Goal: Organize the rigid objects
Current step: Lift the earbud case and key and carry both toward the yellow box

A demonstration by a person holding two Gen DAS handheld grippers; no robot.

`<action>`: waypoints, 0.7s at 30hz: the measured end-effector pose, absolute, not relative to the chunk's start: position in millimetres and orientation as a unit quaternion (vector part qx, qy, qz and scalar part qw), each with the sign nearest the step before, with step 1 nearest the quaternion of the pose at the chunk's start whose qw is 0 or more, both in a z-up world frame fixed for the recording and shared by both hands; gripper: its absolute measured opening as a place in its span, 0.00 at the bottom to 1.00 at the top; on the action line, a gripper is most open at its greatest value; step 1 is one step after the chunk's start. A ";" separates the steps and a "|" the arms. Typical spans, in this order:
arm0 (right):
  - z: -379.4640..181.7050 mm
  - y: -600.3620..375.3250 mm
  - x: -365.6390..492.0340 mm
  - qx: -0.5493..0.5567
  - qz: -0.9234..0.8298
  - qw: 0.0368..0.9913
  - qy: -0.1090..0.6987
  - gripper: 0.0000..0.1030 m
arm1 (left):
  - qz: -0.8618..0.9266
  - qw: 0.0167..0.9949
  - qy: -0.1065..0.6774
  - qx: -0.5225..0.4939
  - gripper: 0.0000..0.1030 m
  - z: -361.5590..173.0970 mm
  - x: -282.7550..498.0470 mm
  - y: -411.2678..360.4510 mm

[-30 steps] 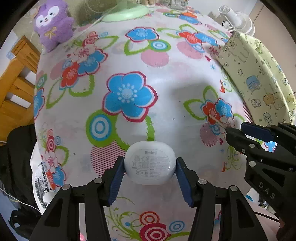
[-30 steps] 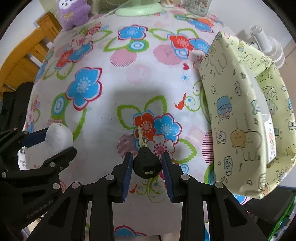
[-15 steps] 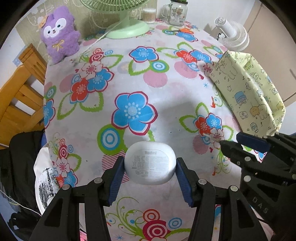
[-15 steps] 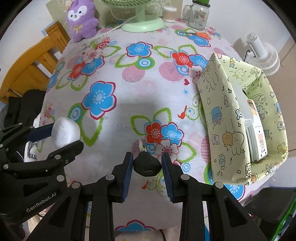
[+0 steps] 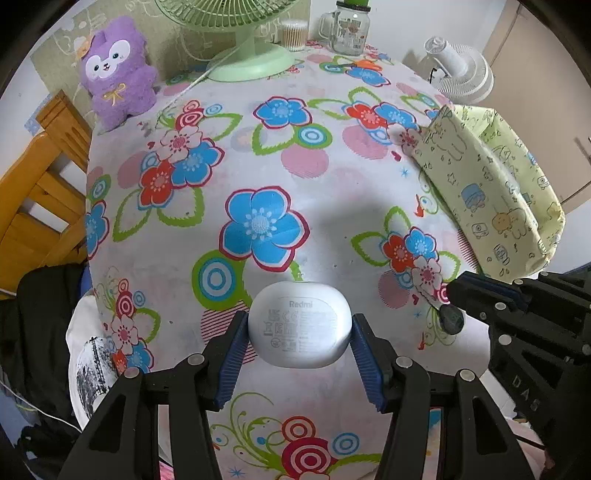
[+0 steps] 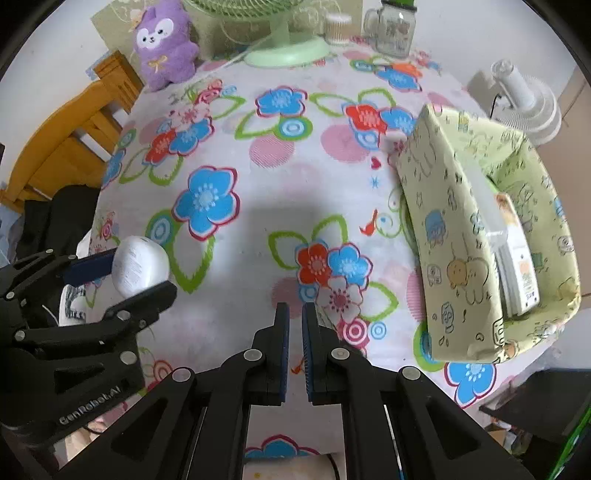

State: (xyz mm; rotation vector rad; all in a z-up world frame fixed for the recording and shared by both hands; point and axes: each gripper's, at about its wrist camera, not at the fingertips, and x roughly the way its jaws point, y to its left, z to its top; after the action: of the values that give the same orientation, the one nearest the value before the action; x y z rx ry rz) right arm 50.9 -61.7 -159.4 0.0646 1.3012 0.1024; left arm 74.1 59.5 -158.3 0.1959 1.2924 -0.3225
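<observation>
The change sits nearest the lens. The right tongs (image 6: 295,308) held a black key fob across wide-set pads a second ago. Now the blue pads stand almost together, with only a sliver of tablecloth (image 5: 332,206) showing between them in their own view. The left wrist view shows the black key fob (image 5: 452,319) right at their tip, at 4 o'clock from the earbud case. I cannot tell whether it is pinched at the very ends or has slipped out. If it has slipped, that piece likely needs picking up again before it can be put away.

The left tongs (image 5: 299,319) are unchanged. They are closed on the white earbud case (image 5: 299,328), one pad against each short end, with the printed underside facing the camera and clear of the cloth. From the right wrist the case shows at 9 o'clock.

Further out, at 2 to 3 o'clock from both tongs, the yellow-green fabric bin (image 6: 454,221) stands at the table's edge, well apart from either load. It already holds white boxes (image 6: 517,266) on edge. It looks the likely home for both items, so the carry is barely begun.

Farthest, at 11 to 12 o'clock, are a purple plush (image 5: 118,74), a green fan's base (image 5: 251,62) and a glass jar (image 5: 349,27).
</observation>
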 end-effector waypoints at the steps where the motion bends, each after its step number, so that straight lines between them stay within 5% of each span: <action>1: -162.2 -63.9 51.1 0.033 0.045 0.791 0.609 0.09 | -0.150 0.780 0.600 0.092 0.55 -160.5 73.8 59.1; 8: -185.3 -73.2 56.4 0.039 0.044 0.770 0.636 0.11 | -0.147 0.771 0.613 0.093 0.55 -175.6 73.2 56.8; 13: -199.1 -78.9 59.9 0.043 0.036 0.758 0.650 0.30 | -0.151 0.760 0.625 0.092 0.55 -188.4 72.6 50.5; 18: -211.0 -86.1 59.4 0.046 0.026 0.747 0.663 0.33 | -0.157 0.750 0.635 0.100 0.55 -199.9 70.2 42.4; 21: -218.7 -92.1 57.7 0.052 0.019 0.741 0.669 0.45 | -0.161 0.743 0.641 0.102 0.55 -206.1 68.4 39.1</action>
State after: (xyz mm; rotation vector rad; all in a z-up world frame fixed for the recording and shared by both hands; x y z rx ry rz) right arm 57.7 -92.1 -218.7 0.1141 1.4673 0.0427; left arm 68.4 39.1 -206.1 0.2235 1.4054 -0.3528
